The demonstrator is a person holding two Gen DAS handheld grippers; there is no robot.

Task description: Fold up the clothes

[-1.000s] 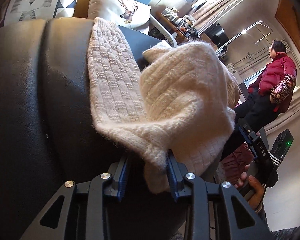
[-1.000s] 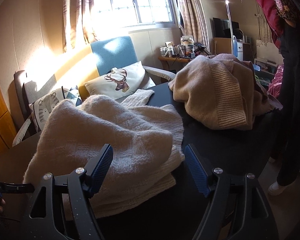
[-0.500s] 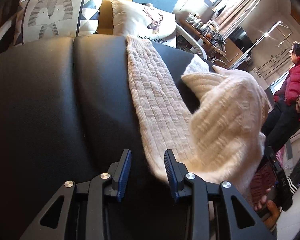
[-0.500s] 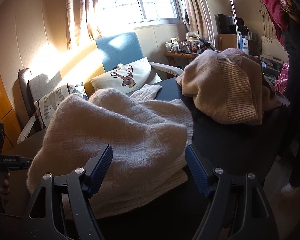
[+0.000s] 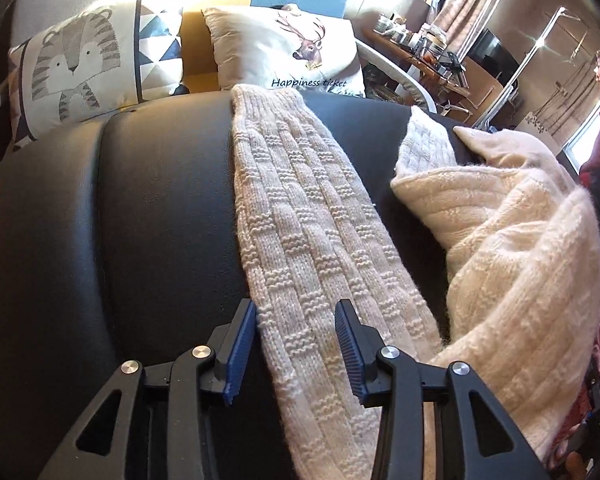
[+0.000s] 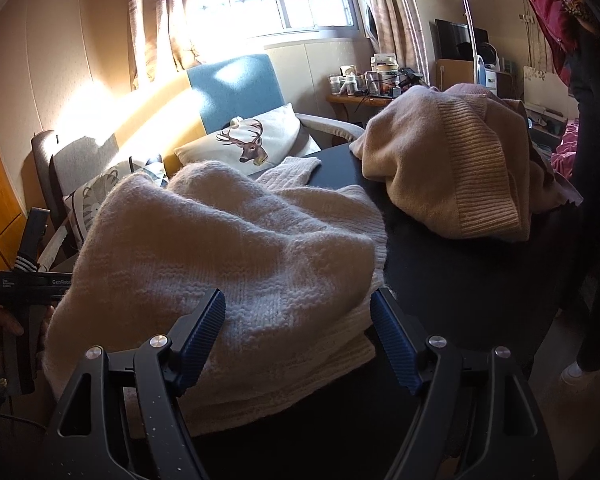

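Nearest the left wrist camera, the left gripper (image 5: 296,344) has its fingers spread fairly wide and holding nothing, one on each side of the sleeve (image 5: 312,216) of a cream sweater (image 6: 228,248). That sleeve lies flat and straight on the black counter (image 5: 140,208), running away toward the far edge. On the right side, the right gripper (image 6: 300,332) also has its fingers wide apart and empty, hovering just over the near hem of the sweater body.

The body itself sits bunched up in a soft heap in the middle of the counter, with one side already lapped over, so it looks like mid-fold: sleeve laid out, body not yet squared. The likely next move is pinching the sleeve low and carrying it across the body, which calls for closing on the knit only and keeping it from dragging.

Further back, a tan sweater (image 6: 448,168) lies crumpled at the far right. Beyond that, a deer pillow (image 5: 288,52) and a tiger pillow (image 5: 88,68) rest on a sofa.
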